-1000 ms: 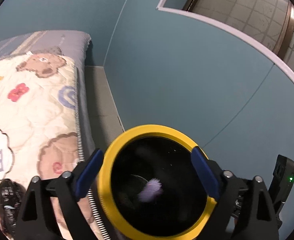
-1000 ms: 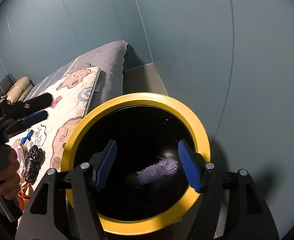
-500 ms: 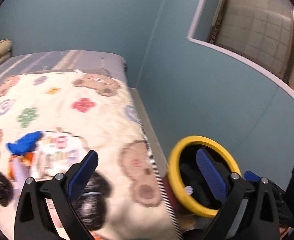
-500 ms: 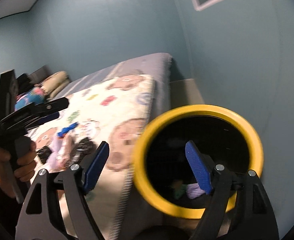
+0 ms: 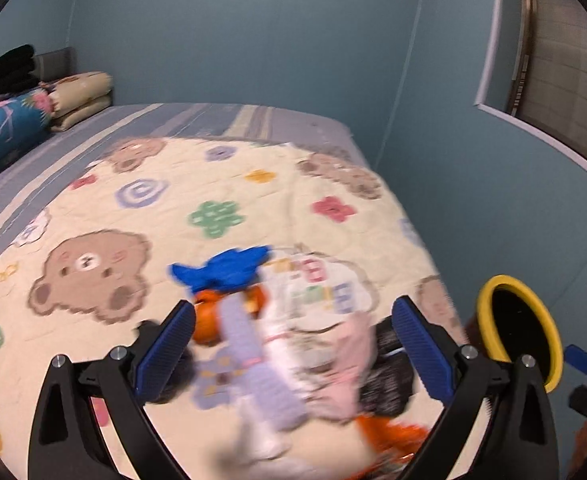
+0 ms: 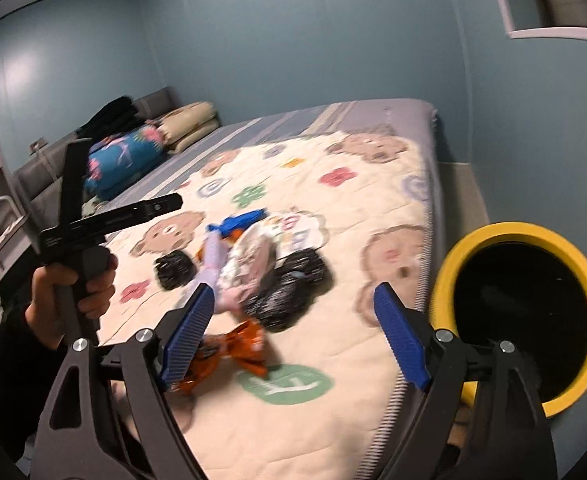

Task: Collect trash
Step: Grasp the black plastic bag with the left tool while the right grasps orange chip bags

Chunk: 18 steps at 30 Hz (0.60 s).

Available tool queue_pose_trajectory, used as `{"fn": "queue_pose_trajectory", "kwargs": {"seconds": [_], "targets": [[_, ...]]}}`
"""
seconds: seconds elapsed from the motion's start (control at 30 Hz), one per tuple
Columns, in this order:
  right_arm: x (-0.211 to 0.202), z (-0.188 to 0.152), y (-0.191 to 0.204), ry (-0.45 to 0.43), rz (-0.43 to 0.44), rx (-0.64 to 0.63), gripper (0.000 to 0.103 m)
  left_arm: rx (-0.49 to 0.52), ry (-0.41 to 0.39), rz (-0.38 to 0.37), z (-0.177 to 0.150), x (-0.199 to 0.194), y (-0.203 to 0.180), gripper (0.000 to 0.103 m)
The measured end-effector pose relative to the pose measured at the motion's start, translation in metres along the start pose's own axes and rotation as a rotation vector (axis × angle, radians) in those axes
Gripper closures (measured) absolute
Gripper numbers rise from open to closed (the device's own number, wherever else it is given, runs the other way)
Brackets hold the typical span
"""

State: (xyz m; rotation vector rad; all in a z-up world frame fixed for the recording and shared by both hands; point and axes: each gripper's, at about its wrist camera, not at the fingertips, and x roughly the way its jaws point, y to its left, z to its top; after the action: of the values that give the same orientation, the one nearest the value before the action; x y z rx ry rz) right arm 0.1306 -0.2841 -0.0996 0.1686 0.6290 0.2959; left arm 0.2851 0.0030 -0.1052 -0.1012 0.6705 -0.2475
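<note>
A pile of trash lies on the cream bear-print quilt: a blue wrapper, an orange wrapper, a lilac and pink packet, and black crumpled bags. A yellow-rimmed black bin stands beside the bed's right edge; it also shows in the left wrist view. My left gripper is open and empty just above the pile. My right gripper is open and empty, above the quilt between the pile and the bin.
The blue wall runs close behind and to the right of the bed. Folded bedding and a blue floral pillow lie at the head of the bed. A window is at the upper right. A narrow strip of floor separates bed and wall.
Both grippers have swung left from over the bin's mouth to the bed. The trash pile has come into view under the left gripper. Both stayed open.
</note>
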Motion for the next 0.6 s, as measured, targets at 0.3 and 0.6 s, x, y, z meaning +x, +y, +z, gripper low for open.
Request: {"fn": "queue_pose_trajectory", "kwargs": {"seconds": [0.3, 0.6], "targets": [[0.028, -0.021, 0.050, 0.088, 0.073, -0.092, 0.023, -0.072, 0.044, 0.117, -0.030, 0.003, 0.077, 0.008], [0.058, -0.043, 0.087, 0.177, 0.049, -0.146, 0.023, -0.119, 0.080, 0.163, -0.055, 0.023, 0.112, 0.008]]}}
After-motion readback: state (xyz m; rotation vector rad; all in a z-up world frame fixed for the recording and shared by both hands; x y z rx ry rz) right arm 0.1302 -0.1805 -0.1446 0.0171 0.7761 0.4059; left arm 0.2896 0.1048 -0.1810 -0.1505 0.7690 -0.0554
